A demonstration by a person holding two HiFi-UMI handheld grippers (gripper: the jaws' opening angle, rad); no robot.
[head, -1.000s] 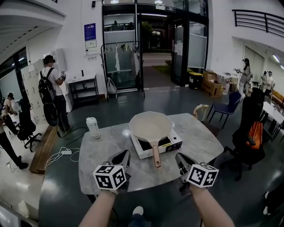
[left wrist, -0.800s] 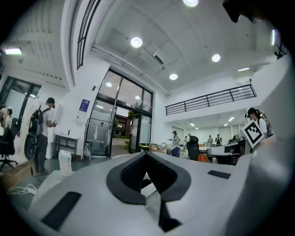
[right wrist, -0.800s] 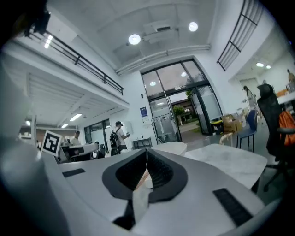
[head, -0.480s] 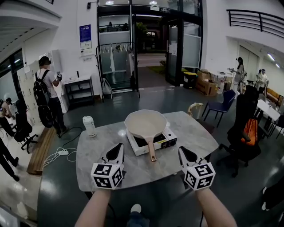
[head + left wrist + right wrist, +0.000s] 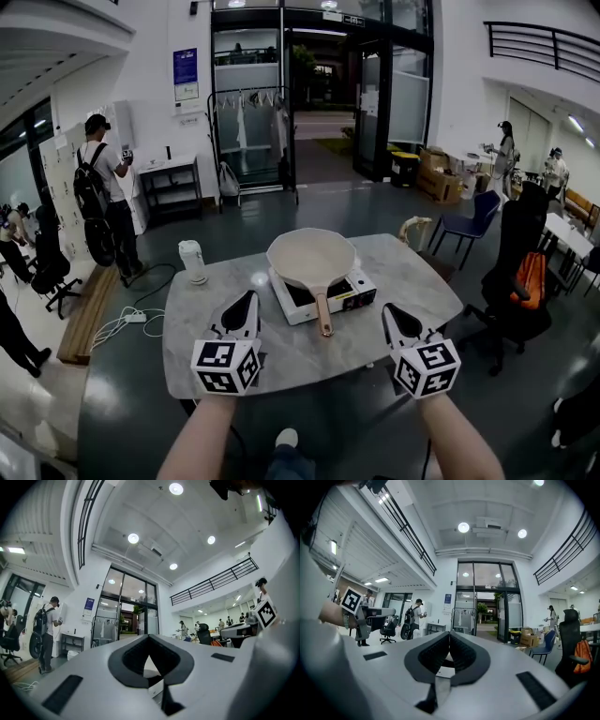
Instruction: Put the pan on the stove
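Head view: pan [image 5: 309, 258] sits on the stove [image 5: 352, 294], a white single-burner unit near the middle of the grey marbled surface [image 5: 417, 274]. Pan bowl is cream inside and covers most of the stove top; its handle [image 5: 323, 314] reaches past the stove's front edge towards the camera. A white cup [image 5: 192, 261] stands at the surface's far left corner, well apart from the stove. Left gripper [image 5: 247, 298] is held over the near left part of the surface, right gripper [image 5: 388, 310] over the near right part, each to one side of the handle and clear of it. Neither touches the pan. The marker cubes [image 5: 226, 366] sit at the near ends, just ahead of the bare forearms. Background: a person with a backpack [image 5: 101, 187] at left, a clothes rack [image 5: 248, 141] before the glass doors, a blue chair [image 5: 476, 223] at right. Left gripper view: jaws pressed together, tips meeting at a point [image 5: 149, 638], nothing gripped between them. A pale patch shows through the small opening behind the tips; cannot tell what it is. The other gripper's marker cube [image 5: 266, 613] shows at the right edge. Right gripper view: jaws likewise fully together [image 5: 450, 635], pads meeting, nothing held. The left marker cube [image 5: 350, 601] shows at the left.
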